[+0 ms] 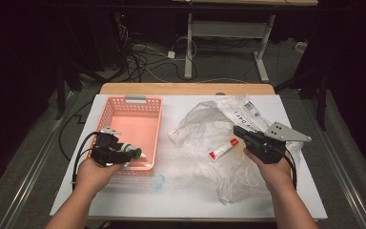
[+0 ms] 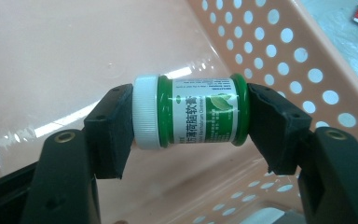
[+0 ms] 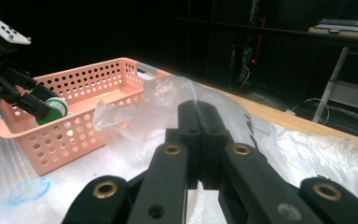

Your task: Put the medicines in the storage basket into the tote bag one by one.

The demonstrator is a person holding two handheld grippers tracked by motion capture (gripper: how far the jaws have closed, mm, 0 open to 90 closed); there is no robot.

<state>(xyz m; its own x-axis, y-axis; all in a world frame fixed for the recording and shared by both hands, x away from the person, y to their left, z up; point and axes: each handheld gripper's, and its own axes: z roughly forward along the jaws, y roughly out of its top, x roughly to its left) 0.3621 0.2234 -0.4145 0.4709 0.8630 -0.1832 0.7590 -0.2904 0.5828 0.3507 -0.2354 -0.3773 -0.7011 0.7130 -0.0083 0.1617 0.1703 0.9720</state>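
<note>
One green jar (image 2: 198, 111) with a white cap, clamped in the left gripper (image 2: 191, 121) over one pink basket (image 1: 124, 107); right gripper (image 3: 200, 140) closed, empty, above one plastic bag (image 1: 205, 124); one red-and-white tube (image 1: 223, 149) on the tabletop (image 1: 181, 195).

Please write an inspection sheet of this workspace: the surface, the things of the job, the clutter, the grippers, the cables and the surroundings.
Surface: white table, wooden strip at far edge.
Job's things: pink basket; green jar with white cap held over it; red-and-white tube lying on clear plastic bag.
Clutter: small blue-tinted clear lid near basket.
Grippers: left gripper clamps jar end to end; right gripper shut, empty, above bag.
Cables: black ones trail from both grippers; more on floor beyond.
Surroundings: dark room, desk legs behind.
</note>
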